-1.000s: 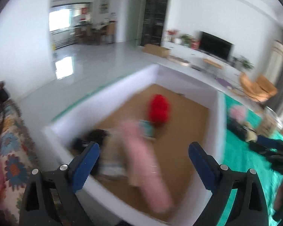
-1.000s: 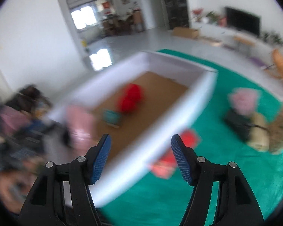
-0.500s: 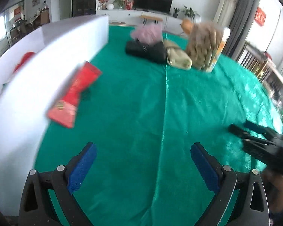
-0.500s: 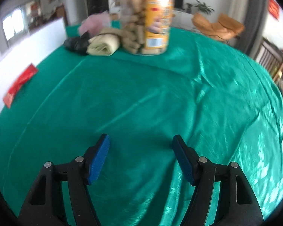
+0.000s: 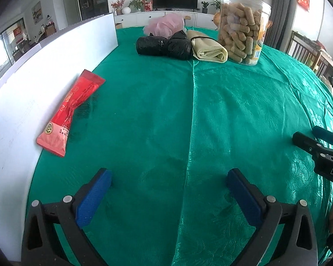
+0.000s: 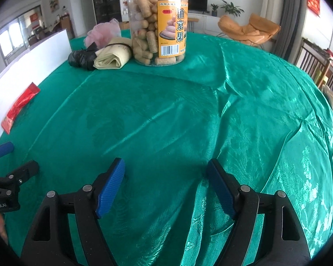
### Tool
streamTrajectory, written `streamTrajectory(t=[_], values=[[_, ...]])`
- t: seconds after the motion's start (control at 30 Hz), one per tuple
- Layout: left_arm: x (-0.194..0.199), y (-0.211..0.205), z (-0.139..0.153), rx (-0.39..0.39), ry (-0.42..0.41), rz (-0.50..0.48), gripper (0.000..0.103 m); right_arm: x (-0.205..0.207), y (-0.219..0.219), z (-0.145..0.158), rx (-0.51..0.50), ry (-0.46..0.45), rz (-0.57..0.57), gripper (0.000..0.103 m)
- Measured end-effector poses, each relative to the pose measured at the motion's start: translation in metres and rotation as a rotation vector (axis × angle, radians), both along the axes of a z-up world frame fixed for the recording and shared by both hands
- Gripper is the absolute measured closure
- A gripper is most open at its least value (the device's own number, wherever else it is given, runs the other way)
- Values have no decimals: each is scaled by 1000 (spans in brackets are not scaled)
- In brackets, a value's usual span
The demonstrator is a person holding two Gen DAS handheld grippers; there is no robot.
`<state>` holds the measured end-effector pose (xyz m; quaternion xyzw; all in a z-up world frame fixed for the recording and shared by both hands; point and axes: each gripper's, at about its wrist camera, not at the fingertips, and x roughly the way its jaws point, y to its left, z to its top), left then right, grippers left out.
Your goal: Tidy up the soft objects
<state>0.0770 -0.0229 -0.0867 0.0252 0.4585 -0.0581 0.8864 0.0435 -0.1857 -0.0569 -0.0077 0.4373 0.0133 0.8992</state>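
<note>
My left gripper hangs over bare green cloth, its jaws still opening with nothing between them. A red snack packet leans against the white box wall to its left. At the far side lie a black bag roll, a pink mesh puff and a folded yellow cloth. My right gripper is also opening and empty, low over the cloth. From it the yellow cloth, black roll, pink puff and red packet all lie far off to the left.
A clear jar of snack sticks stands upright beside the folded cloth, also the jar in the left wrist view. The green tablecloth is wrinkled at right. Wooden chairs stand beyond the table's right edge.
Both views swung away from the white box and its contents to the green table, then sank lower and steadied. Both pairs of jaws stand a little wider.
</note>
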Motion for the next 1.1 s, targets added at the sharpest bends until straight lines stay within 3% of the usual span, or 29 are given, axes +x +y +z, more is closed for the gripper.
streamTrajectory(t=[0.73,0.97,1.1], values=[[-3,1,2,10,0,7,0,1,-1,1,2,0,0,23],[6,12,32,173,-154,94,0,1,-1,1,3,0,1,23],[41,25,36,241,-155,142,0,0,0,0,7,2,6,21]])
